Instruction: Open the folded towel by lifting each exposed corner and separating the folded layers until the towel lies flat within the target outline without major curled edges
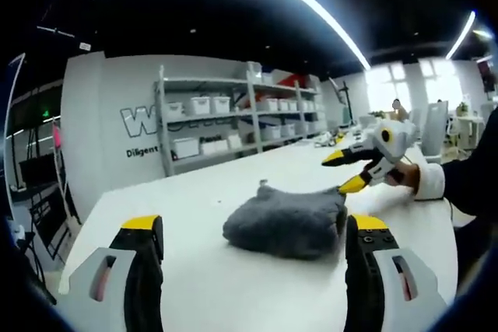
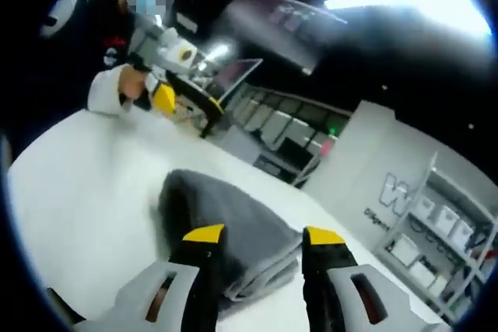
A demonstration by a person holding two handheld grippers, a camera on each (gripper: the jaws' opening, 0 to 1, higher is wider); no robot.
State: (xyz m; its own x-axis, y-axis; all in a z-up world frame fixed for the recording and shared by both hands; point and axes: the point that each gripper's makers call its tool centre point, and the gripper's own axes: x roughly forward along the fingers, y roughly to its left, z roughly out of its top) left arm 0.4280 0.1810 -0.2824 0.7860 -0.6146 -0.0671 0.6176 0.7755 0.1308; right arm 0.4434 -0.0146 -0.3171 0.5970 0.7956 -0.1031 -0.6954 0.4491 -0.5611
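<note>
A grey towel (image 1: 288, 223) lies folded in a soft heap on the white table (image 1: 233, 285), near the middle of the bare top, with no target outline that I can make out around it. In the left gripper view the left gripper (image 1: 253, 270) sits low and back from the towel, its yellow-tipped jaws spread wide with nothing between them, probably held off so the heap stays in sight while the other side works. The right gripper (image 1: 348, 172) comes in from the right in that view, held in a hand (image 1: 406, 176) with a white cuff, its jaws parted and its tips just at the towel's upper right corner; whether they touch the cloth I cannot tell. In the right gripper view the right gripper (image 2: 257, 242) looks down over a layered edge of the towel (image 2: 226, 215), jaws released and straddling the fold, which suggests it is lining up to pinch an exposed corner. The towel looks fully folded, so the opening has barely begun. The next move calls for catching one layer only, not the whole stack.
</note>
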